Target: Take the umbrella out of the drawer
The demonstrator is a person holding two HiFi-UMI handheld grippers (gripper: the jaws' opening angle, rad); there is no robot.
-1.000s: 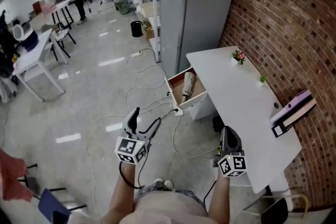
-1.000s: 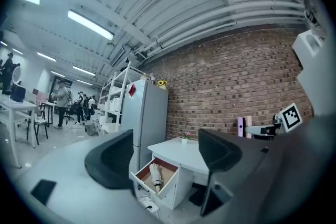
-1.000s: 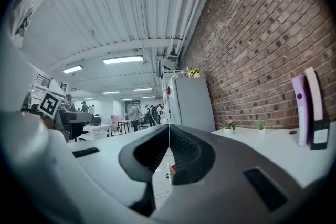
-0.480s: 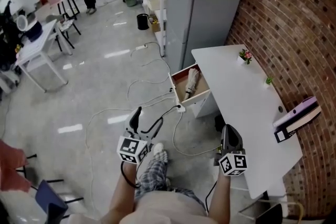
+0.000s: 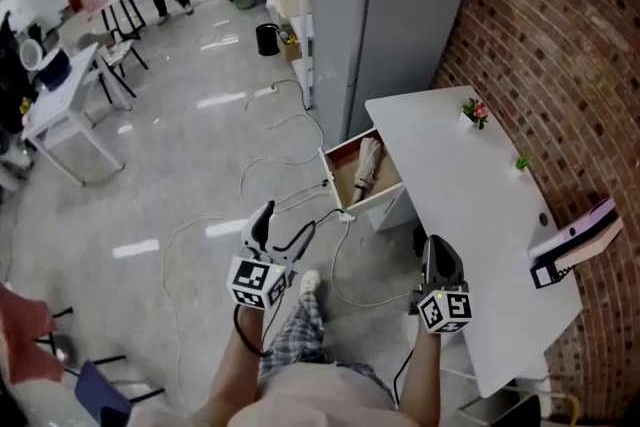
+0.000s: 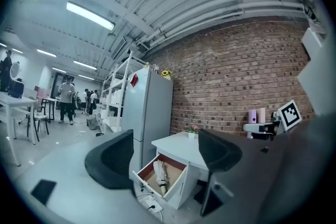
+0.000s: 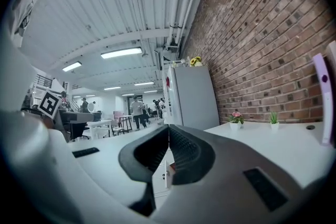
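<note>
1. While my left gripper (image 5: 280, 227) stood with jaws apart, empty, my right gripper (image 5: 440, 253) had jaws pressed together.
2. Folded beige umbrella (image 5: 366, 167) lay inside the open wood-lined drawer (image 5: 346, 181) at my twelve o'clock.

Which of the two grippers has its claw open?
The left gripper: its claw stands wide apart, framing the drawer with the umbrella inside. The right gripper has its claw shut, empty.

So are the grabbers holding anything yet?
No, nothing is held. The left gripper has its jaws apart and empty, the right gripper has them together on nothing. The umbrella lies in the open drawer.
</note>
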